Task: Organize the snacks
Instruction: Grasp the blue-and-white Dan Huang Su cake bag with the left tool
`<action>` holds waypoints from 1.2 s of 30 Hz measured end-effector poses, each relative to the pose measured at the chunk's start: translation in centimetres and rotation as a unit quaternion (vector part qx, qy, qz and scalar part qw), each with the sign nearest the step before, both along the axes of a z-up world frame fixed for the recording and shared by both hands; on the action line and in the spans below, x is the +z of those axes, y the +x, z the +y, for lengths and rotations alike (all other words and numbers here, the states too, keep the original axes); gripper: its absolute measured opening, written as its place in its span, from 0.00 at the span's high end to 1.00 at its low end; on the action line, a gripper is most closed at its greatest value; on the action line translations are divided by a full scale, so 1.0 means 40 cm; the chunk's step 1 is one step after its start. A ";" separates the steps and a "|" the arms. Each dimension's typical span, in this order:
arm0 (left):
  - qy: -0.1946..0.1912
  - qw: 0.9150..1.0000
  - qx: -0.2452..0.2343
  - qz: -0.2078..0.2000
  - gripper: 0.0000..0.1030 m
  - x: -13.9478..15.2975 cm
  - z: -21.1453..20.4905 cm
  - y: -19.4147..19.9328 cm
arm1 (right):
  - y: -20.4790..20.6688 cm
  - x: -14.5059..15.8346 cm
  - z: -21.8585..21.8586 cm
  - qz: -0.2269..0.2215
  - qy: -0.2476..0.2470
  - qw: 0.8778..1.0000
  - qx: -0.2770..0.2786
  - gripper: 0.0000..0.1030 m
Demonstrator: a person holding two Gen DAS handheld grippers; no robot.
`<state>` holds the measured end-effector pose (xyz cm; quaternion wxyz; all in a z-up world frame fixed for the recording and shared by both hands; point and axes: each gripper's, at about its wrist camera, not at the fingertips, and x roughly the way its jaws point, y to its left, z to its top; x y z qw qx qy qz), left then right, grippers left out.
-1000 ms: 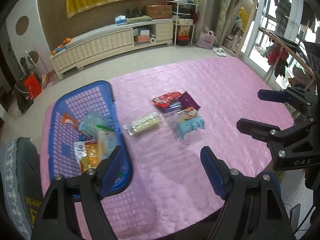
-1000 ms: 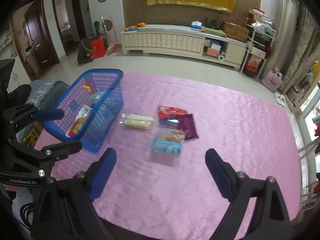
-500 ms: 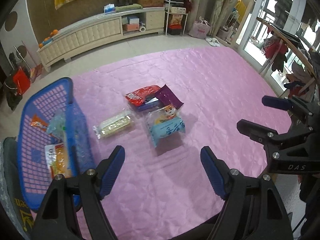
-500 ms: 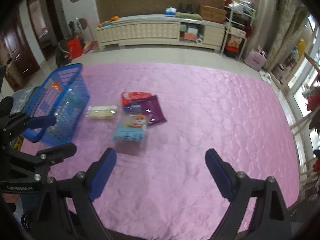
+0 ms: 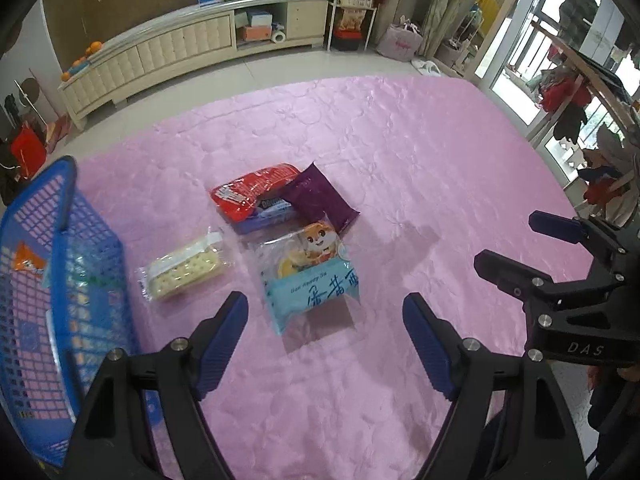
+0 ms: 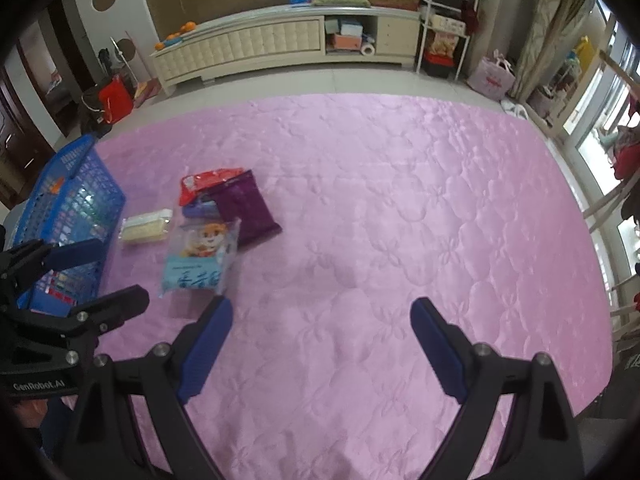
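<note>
Several snack packs lie on the pink quilt (image 5: 400,152): a light-blue cartoon bag (image 5: 310,276), a cracker pack (image 5: 184,270), a red pack (image 5: 250,192) and a purple pack (image 5: 320,198). A blue basket (image 5: 36,280) at the left holds several snacks. My left gripper (image 5: 324,320) is open and empty, just short of the light-blue bag. My right gripper (image 6: 320,328) is open and empty over bare quilt, right of the light-blue bag (image 6: 198,262); the basket (image 6: 64,216) and purple pack (image 6: 246,208) show there too.
The quilt's far and right edges drop to a tiled floor. A long cream cabinet (image 6: 256,44) stands against the back wall. A clothes rack (image 5: 580,92) stands at the right by the windows.
Both grippers have swung to the right and moved closer to the loose snacks. The basket has slid toward the left edge of both views. Both stay open and empty.
</note>
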<state>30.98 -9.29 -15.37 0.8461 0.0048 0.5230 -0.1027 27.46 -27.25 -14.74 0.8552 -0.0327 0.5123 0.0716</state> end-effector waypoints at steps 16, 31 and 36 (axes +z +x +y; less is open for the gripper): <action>0.007 0.998 0.007 0.058 0.24 -0.143 -0.034 0.160 | 0.116 -0.122 -0.026 0.032 -0.008 0.999 -0.003 0.10; 0.061 0.996 0.009 0.071 0.21 -0.202 -0.067 0.182 | 0.129 -0.168 -0.037 0.051 0.001 0.999 -0.002 0.10; 0.057 0.995 0.013 0.077 0.30 -0.200 -0.083 0.160 | 0.123 -0.160 -0.035 0.048 0.011 0.999 0.003 0.10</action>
